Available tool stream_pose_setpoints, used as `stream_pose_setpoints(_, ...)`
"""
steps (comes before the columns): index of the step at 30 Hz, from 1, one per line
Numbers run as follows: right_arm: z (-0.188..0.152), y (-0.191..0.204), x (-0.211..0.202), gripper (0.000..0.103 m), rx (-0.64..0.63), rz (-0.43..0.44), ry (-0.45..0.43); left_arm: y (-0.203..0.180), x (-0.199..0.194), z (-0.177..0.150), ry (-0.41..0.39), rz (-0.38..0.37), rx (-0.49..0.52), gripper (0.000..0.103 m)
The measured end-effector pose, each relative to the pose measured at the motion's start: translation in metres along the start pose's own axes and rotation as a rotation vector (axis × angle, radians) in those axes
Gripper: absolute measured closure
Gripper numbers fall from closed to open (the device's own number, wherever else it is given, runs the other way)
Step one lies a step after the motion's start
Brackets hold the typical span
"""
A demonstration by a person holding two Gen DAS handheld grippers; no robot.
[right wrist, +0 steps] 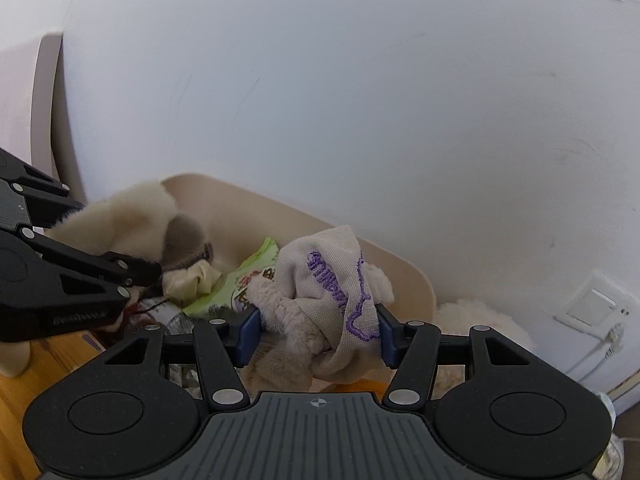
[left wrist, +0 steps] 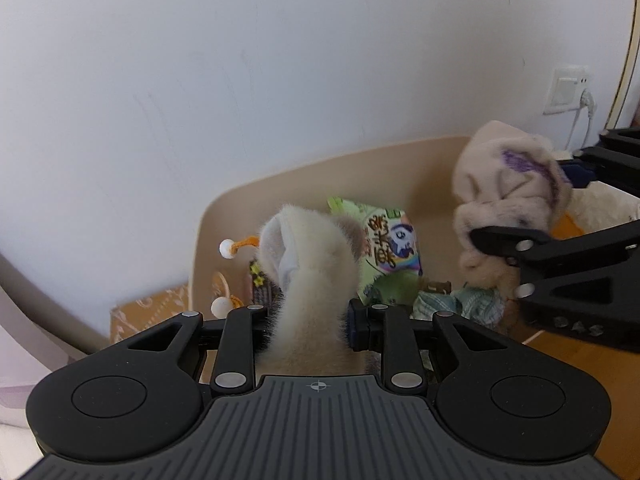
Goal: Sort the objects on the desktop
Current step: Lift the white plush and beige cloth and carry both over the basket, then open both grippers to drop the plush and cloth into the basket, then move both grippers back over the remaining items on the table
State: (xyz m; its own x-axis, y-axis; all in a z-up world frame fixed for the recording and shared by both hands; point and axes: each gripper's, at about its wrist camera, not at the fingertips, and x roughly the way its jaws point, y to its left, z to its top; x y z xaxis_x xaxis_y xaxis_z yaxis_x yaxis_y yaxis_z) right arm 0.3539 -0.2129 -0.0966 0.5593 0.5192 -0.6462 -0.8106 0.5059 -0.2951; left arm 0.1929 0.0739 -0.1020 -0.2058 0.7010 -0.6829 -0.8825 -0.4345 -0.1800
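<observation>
Left wrist view shows the left gripper (left wrist: 308,326) clamped on a soft, light furry toy (left wrist: 312,276), the right gripper (right wrist: 318,334) on a squashy plush bundle (right wrist: 320,312), both best pinched mid-body.

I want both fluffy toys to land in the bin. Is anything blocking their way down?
Nothing visible blocks them. The left hand-held gripper holds the cream fluffy toy and the right hand-held gripper holds the plush with purple lettering over the open beige bin, which already holds a green snack packet.
</observation>
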Motion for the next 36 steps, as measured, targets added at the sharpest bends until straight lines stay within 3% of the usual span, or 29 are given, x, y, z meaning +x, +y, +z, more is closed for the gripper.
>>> stream_pose_setpoints(2,0.0,0.004,0.005,0.045,-0.013,0.009,0.013,-0.002,0.004,-0.003,0.008,0.001,-0.002,0.072)
stream_pose_setpoints(3,0.001,0.005,0.007,0.039,-0.018,0.012,0.018,-0.003,0.006,-0.005,0.013,-0.001,0.001,0.064)
stream_pose_setpoints(7,-0.001,0.008,0.005,0.031,-0.04,0.007,0.013,-0.008,0.004,-0.012,-0.001,0.052,0.057,0.039)
stream_pose_setpoints(9,-0.002,0.005,0.001,0.022,-0.032,0.009,0.003,-0.008,0.001,-0.014,-0.014,0.082,0.078,0.028)
stream_pose_setpoints(18,-0.006,-0.004,-0.033,0.0,-0.004,0.02,-0.065,0.003,-0.021,-0.02,-0.037,0.074,-0.009,0.022)
stream_pose_setpoints(22,-0.013,-0.003,-0.051,0.0,-0.024,0.034,-0.096,0.004,-0.039,-0.032,-0.052,0.051,-0.047,0.022)
stream_pose_setpoints(28,-0.029,0.005,-0.072,0.0,-0.006,0.077,-0.109,0.003,-0.059,-0.058,-0.052,0.061,-0.024,0.022)
stream_pose_setpoints(30,-0.037,0.011,-0.077,0.0,-0.003,0.09,-0.107,0.003,-0.084,-0.076,-0.04,0.056,-0.035,0.021)
stream_pose_setpoints(36,-0.064,0.026,-0.087,0.0,-0.022,0.127,-0.062,-0.006,-0.101,-0.125,0.04,0.044,-0.06,0.021)
